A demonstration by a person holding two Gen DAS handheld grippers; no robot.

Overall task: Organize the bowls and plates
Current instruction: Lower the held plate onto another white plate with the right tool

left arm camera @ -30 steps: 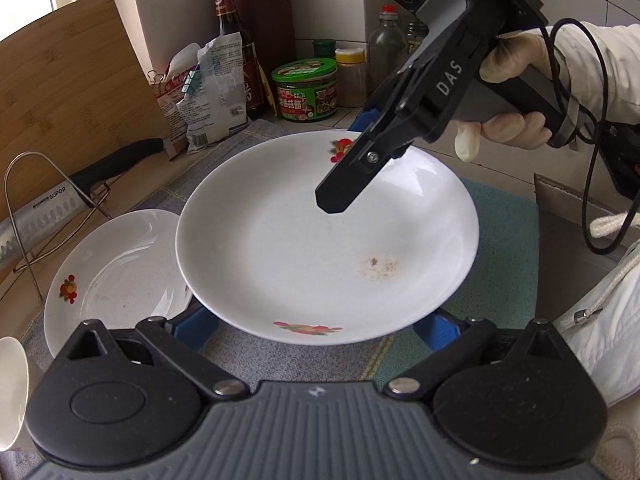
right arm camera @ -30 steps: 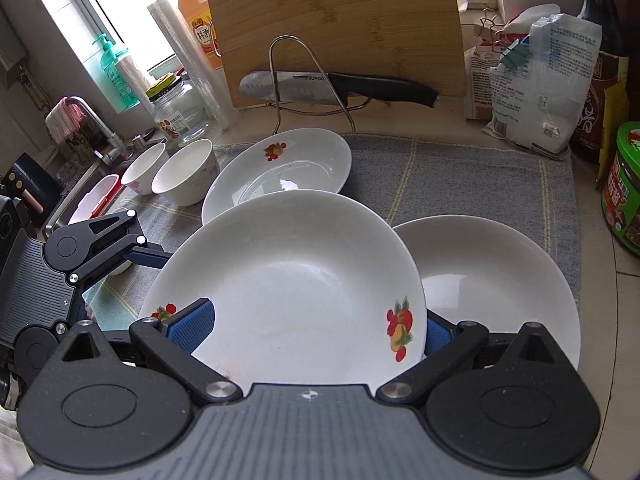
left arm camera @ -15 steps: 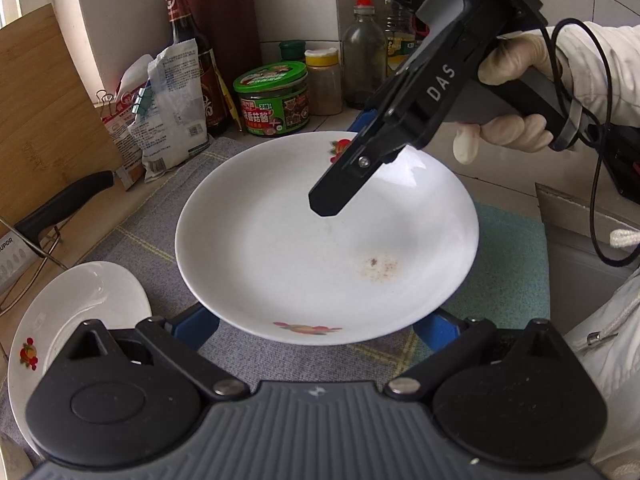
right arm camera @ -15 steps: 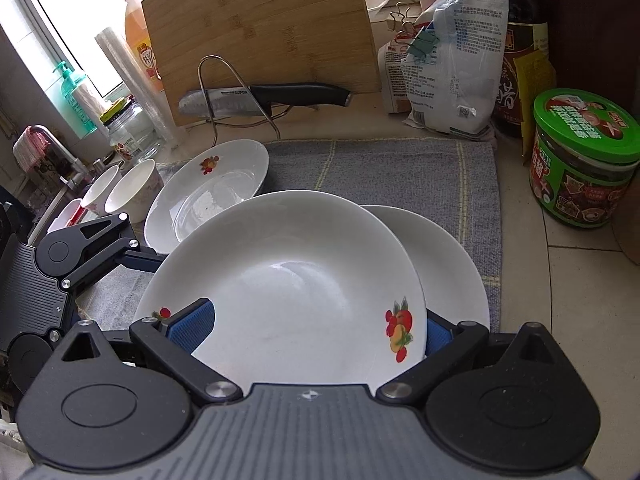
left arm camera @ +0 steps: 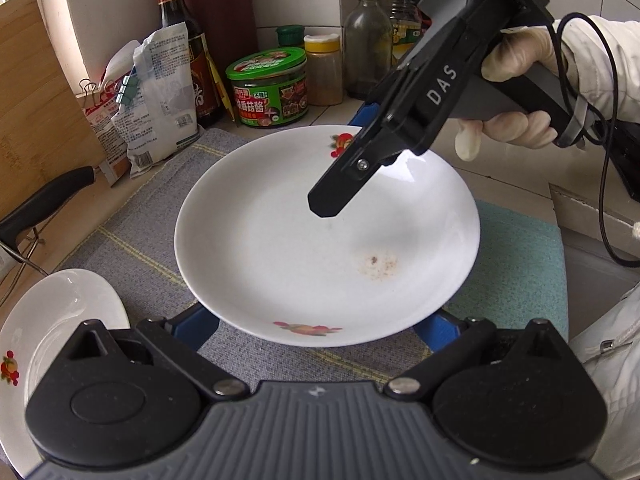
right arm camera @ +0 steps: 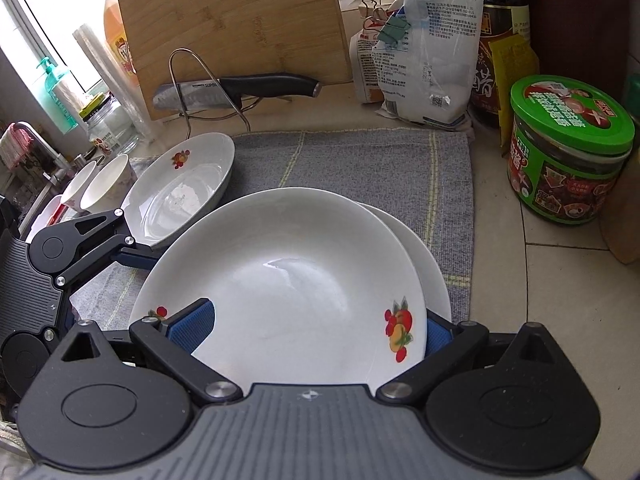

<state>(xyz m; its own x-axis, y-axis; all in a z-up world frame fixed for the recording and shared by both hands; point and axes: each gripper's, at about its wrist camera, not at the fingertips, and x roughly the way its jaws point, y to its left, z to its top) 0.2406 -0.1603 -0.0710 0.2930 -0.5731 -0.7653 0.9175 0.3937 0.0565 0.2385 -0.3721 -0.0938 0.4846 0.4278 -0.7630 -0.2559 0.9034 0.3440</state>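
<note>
A white deep plate [left arm camera: 320,240] [right arm camera: 288,280] with fruit prints and a brown stain is held above the grey mat [right arm camera: 360,160]. My right gripper [right arm camera: 314,328] [left arm camera: 344,160] holds its far rim, one blue pad on top and the other underneath. My left gripper [left arm camera: 316,326] [right arm camera: 136,256] stands open, both fingers under the near rim. A second white plate [right arm camera: 434,280] lies on the mat directly below, mostly hidden. A third plate [right arm camera: 184,184] [left arm camera: 60,320] lies to the left, with two white bowls [right arm camera: 106,184] beyond it.
A knife on a wire rack [right arm camera: 240,88] and a bamboo cutting board [right arm camera: 232,20] stand at the back. Clipped bags [right arm camera: 424,52], a dark sauce bottle [right arm camera: 500,40] and a green-lidded jar [right arm camera: 568,152] crowd the right side. A teal mat [left arm camera: 520,260] lies near the person's gloved hand [left arm camera: 516,64].
Both grippers have carried the plate to the right along the counter. It now hangs over the second plate, covering most of it. The jar and bags are nearer.
</note>
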